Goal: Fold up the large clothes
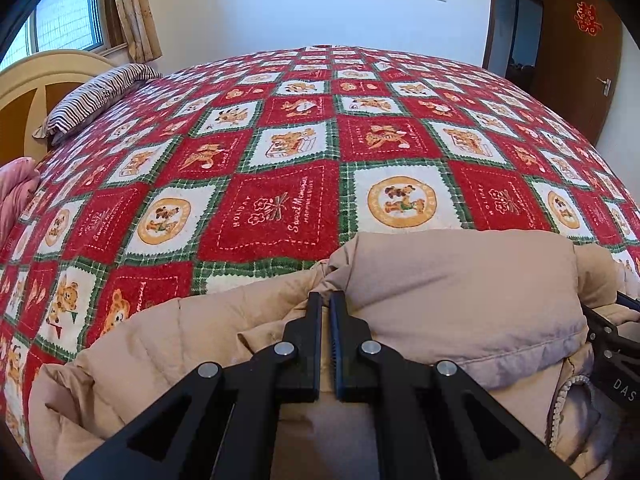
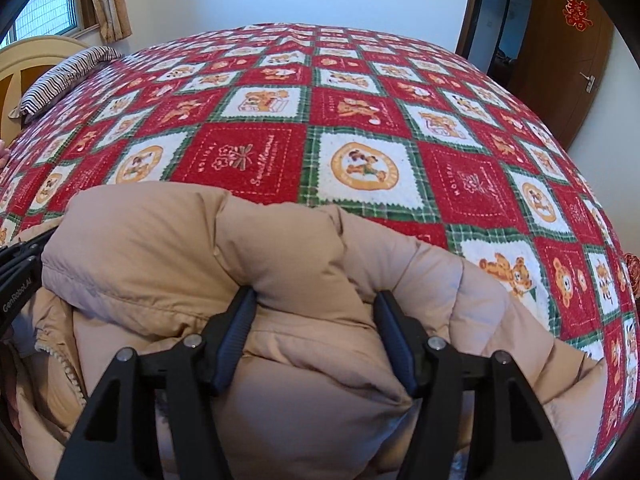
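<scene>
A puffy beige down jacket [image 1: 460,280] lies bunched at the near edge of the bed, with its zipper edge showing at the lower right. My left gripper [image 1: 326,296] is shut on a thin pinch of its fabric where two folds meet. In the right wrist view the same jacket [image 2: 160,240] bulges up between the wide-set jaws of my right gripper [image 2: 316,300]. A thick padded fold fills the gap and both pads touch it. Each gripper shows at the edge of the other view: the right gripper [image 1: 612,332] and the left gripper [image 2: 20,272].
The bed is covered by a red, white and green bear-print blanket [image 1: 280,160]. A striped pillow [image 1: 96,96] and the headboard [image 1: 36,80] are at the far left, pink cloth [image 1: 16,192] is at the left edge, and a brown door [image 1: 580,60] is at the far right.
</scene>
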Tool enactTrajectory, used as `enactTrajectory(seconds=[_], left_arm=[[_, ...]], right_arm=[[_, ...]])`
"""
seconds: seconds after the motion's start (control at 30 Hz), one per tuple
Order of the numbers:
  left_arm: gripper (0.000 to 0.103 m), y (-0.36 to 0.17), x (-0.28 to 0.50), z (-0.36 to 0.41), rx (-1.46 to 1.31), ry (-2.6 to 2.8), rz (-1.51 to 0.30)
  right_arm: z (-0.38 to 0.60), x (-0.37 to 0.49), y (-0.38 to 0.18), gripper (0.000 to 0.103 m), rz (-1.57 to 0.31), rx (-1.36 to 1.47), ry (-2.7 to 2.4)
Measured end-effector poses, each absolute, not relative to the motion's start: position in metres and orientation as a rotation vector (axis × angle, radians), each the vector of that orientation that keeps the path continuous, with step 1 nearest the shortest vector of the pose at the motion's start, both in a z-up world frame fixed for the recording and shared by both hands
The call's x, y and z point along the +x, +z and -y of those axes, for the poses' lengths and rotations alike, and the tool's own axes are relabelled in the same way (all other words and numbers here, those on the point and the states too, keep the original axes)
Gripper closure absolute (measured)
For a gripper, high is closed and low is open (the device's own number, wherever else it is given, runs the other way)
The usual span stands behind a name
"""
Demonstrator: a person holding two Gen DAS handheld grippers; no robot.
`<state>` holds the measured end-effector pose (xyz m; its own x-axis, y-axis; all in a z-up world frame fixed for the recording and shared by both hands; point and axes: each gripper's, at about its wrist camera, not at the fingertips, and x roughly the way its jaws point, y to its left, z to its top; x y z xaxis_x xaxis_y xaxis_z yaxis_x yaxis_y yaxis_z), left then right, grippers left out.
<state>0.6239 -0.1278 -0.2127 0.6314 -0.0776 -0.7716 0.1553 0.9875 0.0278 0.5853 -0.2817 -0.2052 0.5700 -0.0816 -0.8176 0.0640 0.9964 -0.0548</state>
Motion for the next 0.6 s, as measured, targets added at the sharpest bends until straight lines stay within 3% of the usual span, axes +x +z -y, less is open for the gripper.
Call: enactTrajectory(seconds=[0.6], left_arm=[[0.098, -0.2147, 0.6236, 0.1311, 0.124, -0.122, -0.877]], right_arm=[[0.2819, 0.5844, -0.2058, 0.038, -0.958, -0.025, -0.087]])
